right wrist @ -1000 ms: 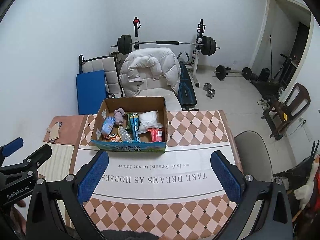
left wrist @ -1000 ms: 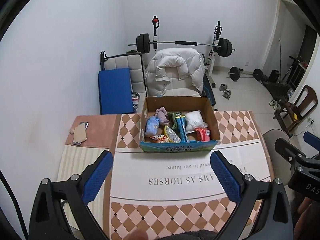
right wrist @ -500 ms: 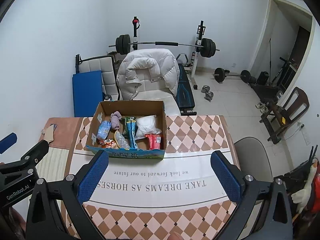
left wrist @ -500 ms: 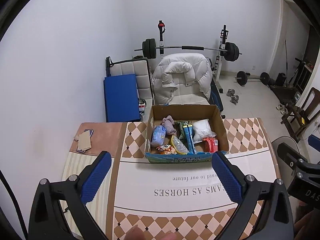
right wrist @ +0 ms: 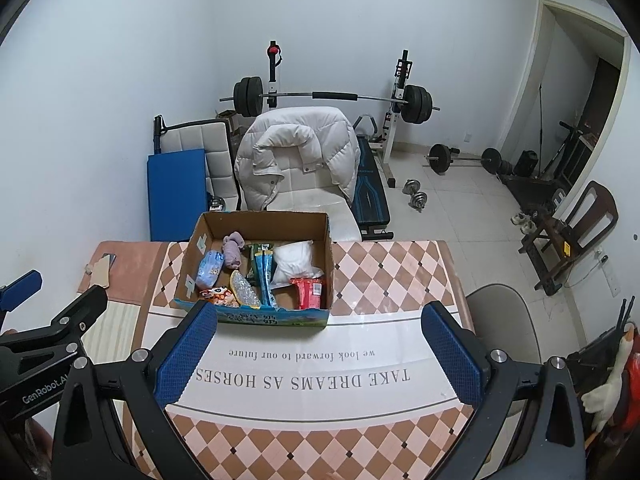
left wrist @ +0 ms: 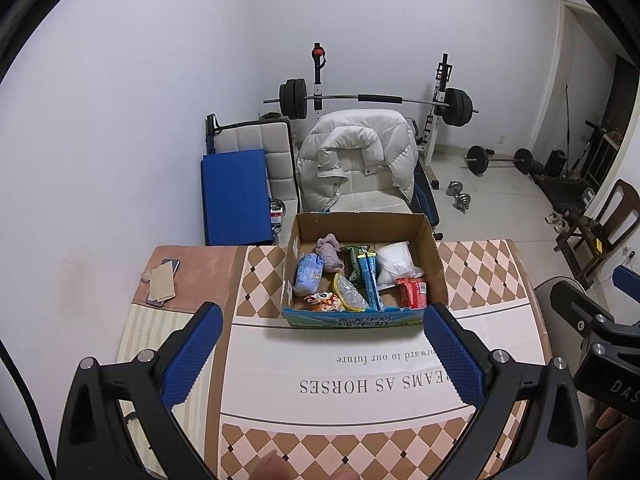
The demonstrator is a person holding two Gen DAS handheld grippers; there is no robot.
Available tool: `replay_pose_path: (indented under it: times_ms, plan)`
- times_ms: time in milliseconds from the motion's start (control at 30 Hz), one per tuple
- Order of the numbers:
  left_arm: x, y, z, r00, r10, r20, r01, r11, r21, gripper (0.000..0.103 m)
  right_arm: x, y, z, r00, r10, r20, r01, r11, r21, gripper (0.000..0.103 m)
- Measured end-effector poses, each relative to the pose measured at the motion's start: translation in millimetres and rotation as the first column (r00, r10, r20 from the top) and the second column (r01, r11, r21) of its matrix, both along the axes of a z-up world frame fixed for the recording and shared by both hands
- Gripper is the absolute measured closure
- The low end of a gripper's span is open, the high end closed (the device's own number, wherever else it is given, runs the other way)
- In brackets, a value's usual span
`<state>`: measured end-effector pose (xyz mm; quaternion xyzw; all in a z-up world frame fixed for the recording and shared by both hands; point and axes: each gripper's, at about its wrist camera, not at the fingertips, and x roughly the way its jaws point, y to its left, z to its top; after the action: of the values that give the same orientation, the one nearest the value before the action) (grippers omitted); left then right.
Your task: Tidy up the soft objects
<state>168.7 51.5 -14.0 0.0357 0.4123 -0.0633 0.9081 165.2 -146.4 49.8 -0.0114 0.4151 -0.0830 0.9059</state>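
An open cardboard box [left wrist: 430,240] [right wrist: 327,240] stands on the table's far side. It holds soft items: a purple plush [left wrist: 330,250] [right wrist: 233,249], a blue tissue pack [left wrist: 308,274] [right wrist: 210,270], a white bag [left wrist: 394,262] [right wrist: 296,262], a red packet [left wrist: 412,292] [right wrist: 308,292], a blue-green packet [left wrist: 368,276], a small printed toy [left wrist: 324,300]. My left gripper [left wrist: 322,352] is open and empty, above the table near the box. My right gripper [right wrist: 318,354] is open and empty too, held the same way.
The table [left wrist: 360,392] has a checkered cloth with printed text. A phone and card [left wrist: 162,282] lie at its far left. Behind stand a chair with a white jacket [left wrist: 356,160], a barbell rack [left wrist: 376,100], a blue mat [left wrist: 236,196] and dumbbells.
Both grippers have risen and drawn back a little, so the box sits lower and farther in view. Jaws stay open.
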Motion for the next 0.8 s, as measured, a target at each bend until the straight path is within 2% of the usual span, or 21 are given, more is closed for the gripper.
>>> replay_pose_path:
  times_ms: [800]
  plan:
    - [2.7,1.5,1.3,1.000,0.000,0.003,0.000,1.000,-0.013,0.000,-4.5,-0.1,12.4,1.000,0.009,0.019,-0.008,1.000,-0.014,0.000]
